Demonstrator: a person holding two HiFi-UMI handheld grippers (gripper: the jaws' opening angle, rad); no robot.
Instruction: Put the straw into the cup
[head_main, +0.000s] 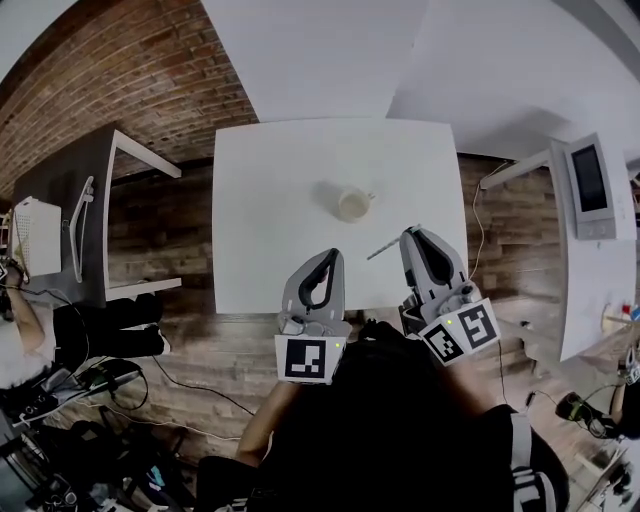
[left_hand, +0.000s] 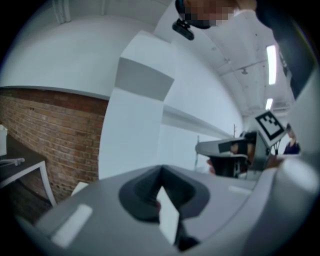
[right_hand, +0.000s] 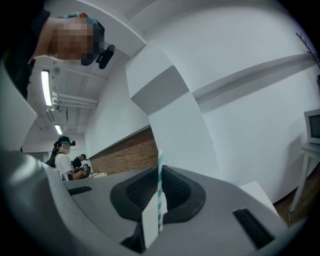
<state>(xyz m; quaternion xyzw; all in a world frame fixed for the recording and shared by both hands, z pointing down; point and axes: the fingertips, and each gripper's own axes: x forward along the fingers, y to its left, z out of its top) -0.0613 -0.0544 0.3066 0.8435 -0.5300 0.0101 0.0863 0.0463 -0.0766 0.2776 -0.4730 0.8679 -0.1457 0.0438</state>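
A pale cup (head_main: 352, 204) stands upright near the middle of the white table (head_main: 270, 180). My right gripper (head_main: 411, 236) hovers over the table's near right part, shut on a teal-and-white striped straw (head_main: 385, 249) that sticks out to the left, short of the cup. The right gripper view shows the straw (right_hand: 160, 187) pinched upright between the jaws. Over the table's front edge, left of the straw, is my left gripper (head_main: 331, 256), shut and empty. Both gripper views face walls and ceiling, so the cup is hidden there.
A dark desk (head_main: 60, 190) with a white object stands to the left. A white desk with a monitor (head_main: 590, 182) stands to the right. A brick wall (head_main: 130, 70) runs behind. Cables lie on the wooden floor, and a person sits at the left edge.
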